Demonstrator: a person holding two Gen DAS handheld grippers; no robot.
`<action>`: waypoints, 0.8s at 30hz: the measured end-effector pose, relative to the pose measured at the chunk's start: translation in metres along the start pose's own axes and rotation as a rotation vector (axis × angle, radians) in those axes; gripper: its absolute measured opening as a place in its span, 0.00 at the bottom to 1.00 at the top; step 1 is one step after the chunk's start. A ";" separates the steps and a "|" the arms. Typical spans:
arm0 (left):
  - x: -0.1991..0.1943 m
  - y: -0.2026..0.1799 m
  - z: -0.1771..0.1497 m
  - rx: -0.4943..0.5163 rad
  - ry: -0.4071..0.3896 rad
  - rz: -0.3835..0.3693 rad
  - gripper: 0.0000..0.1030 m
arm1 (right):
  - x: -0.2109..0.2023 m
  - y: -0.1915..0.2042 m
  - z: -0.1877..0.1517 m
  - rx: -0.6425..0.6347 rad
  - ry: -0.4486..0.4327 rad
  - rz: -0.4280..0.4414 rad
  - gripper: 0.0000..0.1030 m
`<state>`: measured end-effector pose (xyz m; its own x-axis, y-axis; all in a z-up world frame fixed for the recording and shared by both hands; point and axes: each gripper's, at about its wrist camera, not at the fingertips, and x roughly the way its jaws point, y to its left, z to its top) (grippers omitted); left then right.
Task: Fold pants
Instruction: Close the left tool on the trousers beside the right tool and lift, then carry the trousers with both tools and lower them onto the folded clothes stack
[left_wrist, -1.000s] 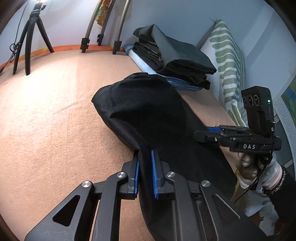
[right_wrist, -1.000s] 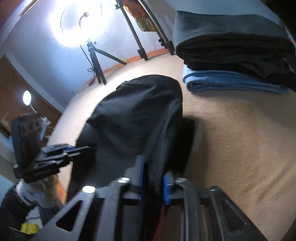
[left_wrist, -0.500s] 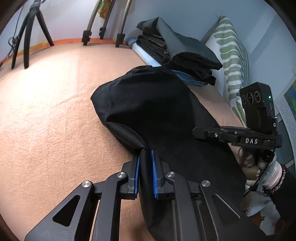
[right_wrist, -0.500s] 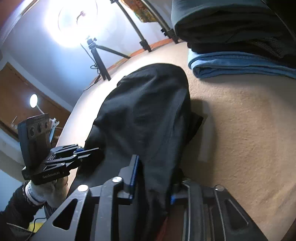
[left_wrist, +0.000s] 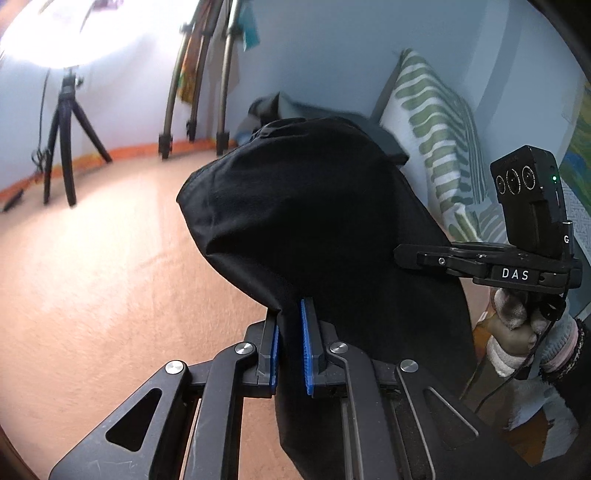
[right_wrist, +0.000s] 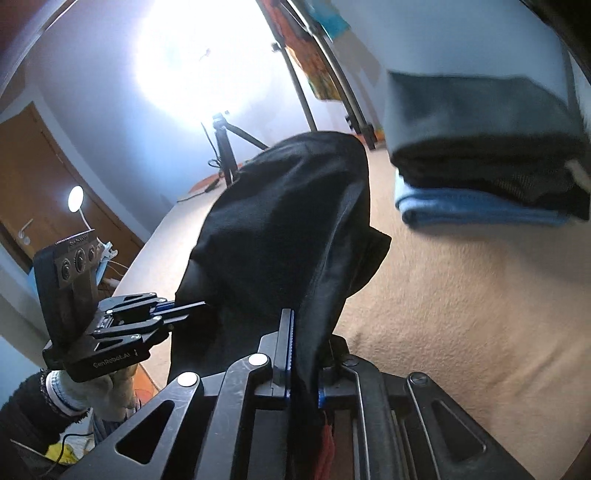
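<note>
We hold the black pants (left_wrist: 314, 229) raised above the peach bed (left_wrist: 92, 258), our left tool (left_wrist: 290, 350) clamped on one edge while our right tool (right_wrist: 304, 354) is closing on cloth between its pads. The fold seems mid-lift; next calls for carrying both edges together toward the folded clothes stack (right_wrist: 480, 155), which is blurred.

Ahead lies a peach bedspread (left_wrist: 92, 266) under pale blue walls (left_wrist: 317, 59). A glaring lamp on a tripod (left_wrist: 62, 136) stands ahead left. A striped pillow (left_wrist: 439, 147) leans right; a brown door (right_wrist: 44, 177) sits far left.
</note>
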<state>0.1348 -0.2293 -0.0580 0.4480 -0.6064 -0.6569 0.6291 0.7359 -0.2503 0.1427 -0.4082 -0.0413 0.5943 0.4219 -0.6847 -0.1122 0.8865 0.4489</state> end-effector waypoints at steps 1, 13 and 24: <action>-0.006 -0.003 0.002 0.013 -0.016 0.005 0.08 | -0.006 0.004 0.001 -0.010 -0.011 0.000 0.07; -0.040 -0.024 0.031 0.107 -0.122 0.027 0.08 | -0.055 0.032 0.020 -0.066 -0.131 -0.013 0.06; -0.032 -0.049 0.093 0.181 -0.161 0.023 0.08 | -0.090 0.026 0.041 -0.053 -0.218 -0.030 0.06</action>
<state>0.1493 -0.2740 0.0416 0.5501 -0.6410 -0.5352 0.7145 0.6931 -0.0956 0.1193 -0.4312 0.0554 0.7553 0.3494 -0.5544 -0.1302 0.9091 0.3957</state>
